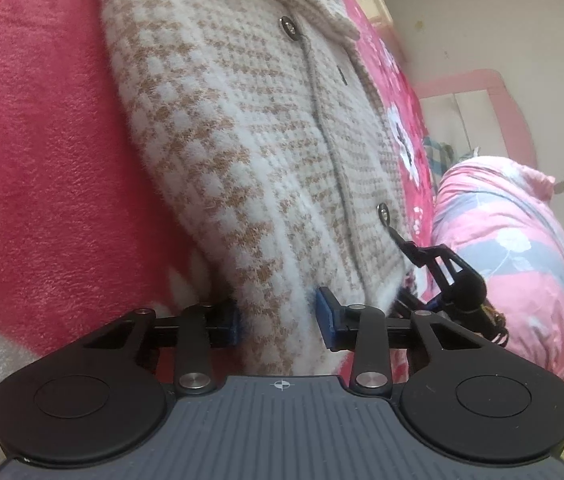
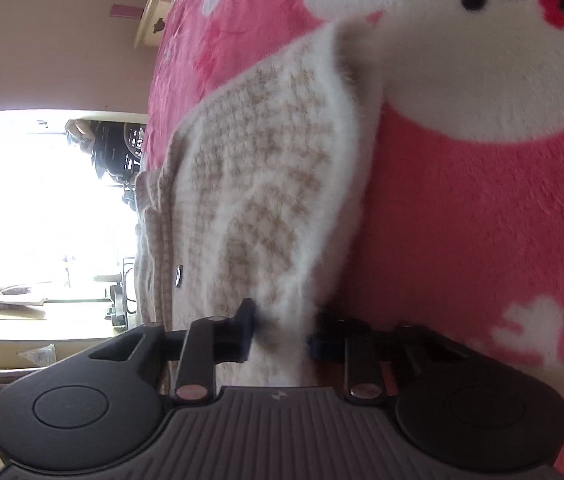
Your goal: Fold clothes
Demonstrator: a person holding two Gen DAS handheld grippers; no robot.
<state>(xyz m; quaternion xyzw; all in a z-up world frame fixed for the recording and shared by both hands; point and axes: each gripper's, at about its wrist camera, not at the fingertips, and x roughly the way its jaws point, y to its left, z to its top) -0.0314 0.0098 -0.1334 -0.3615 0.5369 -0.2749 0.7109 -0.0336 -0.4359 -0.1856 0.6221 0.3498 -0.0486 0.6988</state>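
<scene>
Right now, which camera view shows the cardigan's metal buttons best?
The left wrist view: two metal buttons on the cardigan are sharp. The right wrist view shows only one button, edge-on and blurred.

No text, label or number is clear enough to read anywhere.

Your cardigan (image 1: 250, 152) runs off the top edge, its hem hidden behind your left gripper (image 1: 278, 320), right-wrist view motion-blurred, bright window (image 2: 42, 200) washed out.
</scene>
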